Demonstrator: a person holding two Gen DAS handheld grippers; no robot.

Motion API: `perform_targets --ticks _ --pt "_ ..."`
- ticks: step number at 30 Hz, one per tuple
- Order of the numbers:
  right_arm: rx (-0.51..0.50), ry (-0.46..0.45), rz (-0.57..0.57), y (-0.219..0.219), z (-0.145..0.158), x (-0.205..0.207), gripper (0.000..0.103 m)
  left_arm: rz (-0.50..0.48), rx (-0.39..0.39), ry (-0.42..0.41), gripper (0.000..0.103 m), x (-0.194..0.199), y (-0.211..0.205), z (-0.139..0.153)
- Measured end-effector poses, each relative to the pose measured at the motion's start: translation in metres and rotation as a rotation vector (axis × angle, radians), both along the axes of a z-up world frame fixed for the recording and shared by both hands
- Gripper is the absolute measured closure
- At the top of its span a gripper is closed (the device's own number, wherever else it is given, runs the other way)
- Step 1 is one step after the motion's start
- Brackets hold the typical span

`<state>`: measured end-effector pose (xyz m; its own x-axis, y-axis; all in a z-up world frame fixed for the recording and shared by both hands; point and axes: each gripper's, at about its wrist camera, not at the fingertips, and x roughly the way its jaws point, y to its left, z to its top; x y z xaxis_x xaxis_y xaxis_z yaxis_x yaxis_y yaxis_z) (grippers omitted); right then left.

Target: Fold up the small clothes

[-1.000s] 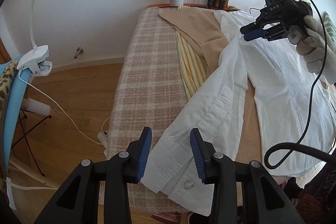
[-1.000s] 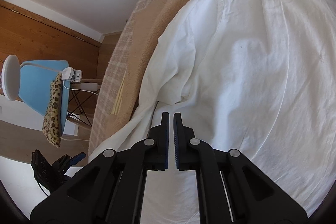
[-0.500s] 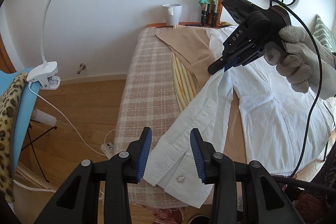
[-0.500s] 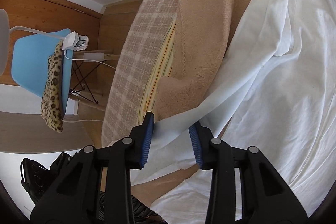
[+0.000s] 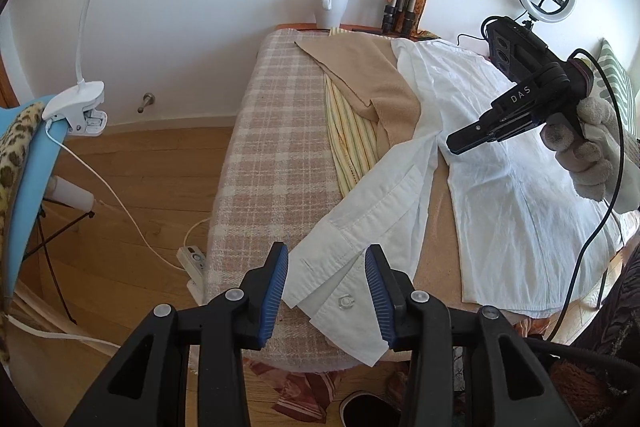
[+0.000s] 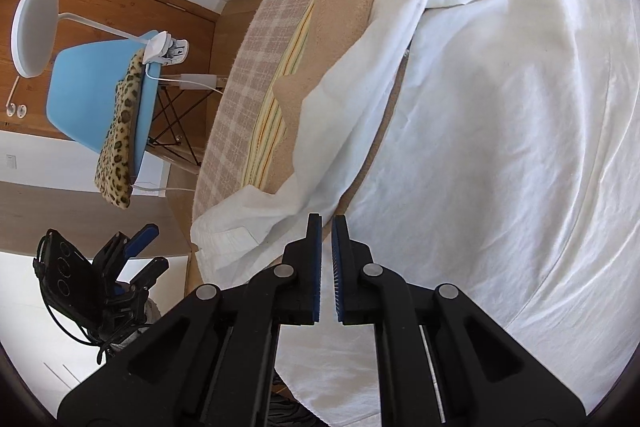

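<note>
Two grippers are out over the white shirt [image 5: 516, 195], which lies spread across the checked blanket [image 5: 264, 147] on the table, on top of a tan cloth [image 5: 372, 79] and a yellow striped cloth [image 5: 352, 135].

Down at the near end of the shirt, the left gripper [image 5: 326, 291] hangs over the cuff [image 5: 340, 291]. Its jaws stand partly apart and are easing wider, one blue pad [image 5: 276, 287] on either side of the cuff with its clear button [image 5: 345, 302]. The pads do not press on it, so nothing is gripped there.

Further up the shirt, the right gripper [image 5: 460, 143] sits in a gloved hand [image 5: 584, 151] above the spot where the sleeve [image 5: 384, 203] meets the body. From its own camera the right gripper [image 6: 326, 227] has its fingers [image 6: 316, 259] drawn almost together, a thin slit left between them, and no cloth is caught in that slit. The shirt body lies rumpled below and beyond them, and the sleeve runs off towards the blanket's edge.

Behind the shirt, by the wall, a white mug [image 5: 330, 7] stands at the far end of the table.
</note>
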<state>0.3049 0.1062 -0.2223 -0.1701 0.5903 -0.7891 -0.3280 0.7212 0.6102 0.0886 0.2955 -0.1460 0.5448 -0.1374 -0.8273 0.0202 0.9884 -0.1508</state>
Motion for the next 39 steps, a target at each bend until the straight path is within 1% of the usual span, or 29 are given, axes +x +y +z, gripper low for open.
perform_targets --ticks 2,3,5,8,10,11,12,13,16,18,19,20,21,22,24,28,29,30,31,33,35,37,39 --pt "0.002 -0.013 0.008 0.002 0.001 -0.003 0.097 0.043 -0.11 0.063 0.062 0.004 0.018 -0.011" --pt "0.0 -0.019 0.014 0.003 0.002 -0.004 0.096 0.073 -0.145 0.09 0.062 0.004 0.026 -0.016" --pt "0.014 -0.017 0.018 0.006 0.004 -0.006 0.096 0.128 -0.172 0.115 0.064 0.0 0.038 -0.023" --pt "0.006 -0.05 0.037 0.01 0.009 -0.009 0.096 0.143 -0.264 0.147 0.064 -0.005 0.045 -0.035" --pt "0.008 -0.044 0.034 0.013 0.008 -0.008 0.096 0.157 -0.307 0.201 0.064 -0.003 0.046 -0.047" --pt "0.009 -0.041 0.03 0.013 0.007 -0.008 0.096 0.156 -0.331 0.211 0.064 -0.003 0.046 -0.051" --pt "0.008 -0.042 0.03 0.014 0.006 -0.008 0.096 0.16 -0.345 0.21 0.069 -0.002 0.046 -0.053" --pt "0.006 -0.045 0.033 0.015 0.006 -0.008 0.096 0.168 -0.342 0.2 0.072 -0.001 0.047 -0.051" --pt "0.009 -0.037 0.04 0.018 0.005 -0.009 0.096 0.171 -0.347 0.137 0.071 0.0 0.049 -0.039" --pt "0.007 -0.036 0.043 0.019 0.003 -0.009 0.096 0.165 -0.379 0.099 0.072 0.001 0.05 -0.033" --pt "0.006 -0.037 0.041 0.019 0.003 -0.009 0.096 0.161 -0.383 0.088 0.078 0.002 0.05 -0.031" --pt "0.006 -0.037 0.039 0.019 0.003 -0.008 0.096 0.145 -0.392 0.09 0.081 0.005 0.05 -0.03" --pt "0.006 -0.036 0.034 0.018 0.002 -0.008 0.096 0.138 -0.401 0.091 0.087 0.005 0.049 -0.03" --pt "0.005 -0.034 0.029 0.018 0.001 -0.008 0.096 0.133 -0.406 0.087 0.095 0.005 0.048 -0.03" --pt "0.003 -0.034 0.025 0.017 0.0 -0.008 0.096 0.113 -0.371 0.074 0.099 0.004 0.042 -0.026" --pt "0.02 -0.025 0.017 0.012 -0.001 -0.005 0.096 0.1 -0.281 0.003 0.102 -0.002 0.029 -0.007" --pt "0.024 -0.019 0.009 0.01 -0.001 -0.004 0.095 0.106 -0.254 -0.02 0.103 -0.005 0.026 0.0" --pt "0.031 -0.012 0.002 0.008 -0.001 -0.003 0.089 0.108 -0.247 -0.047 0.103 -0.009 0.021 0.008" --pt "0.042 -0.009 -0.005 0.005 0.0 -0.002 0.086 0.096 -0.249 -0.085 0.103 -0.014 0.016 0.018" --pt "0.058 -0.02 -0.021 -0.001 0.004 0.001 0.067 0.067 -0.217 -0.154 0.103 -0.026 -0.001 0.037" --pt "0.083 -0.027 -0.039 -0.008 0.008 0.004 0.058 0.011 -0.182 -0.193 0.103 -0.037 -0.024 0.052" --pt "0.107 -0.026 -0.053 -0.015 0.013 0.008 0.058 -0.043 -0.154 -0.209 0.103 -0.044 -0.048 0.06" --pt "0.118 -0.034 -0.073 -0.02 0.017 0.014 0.058 -0.087 -0.161 -0.216 0.103 -0.048 -0.069 0.063"
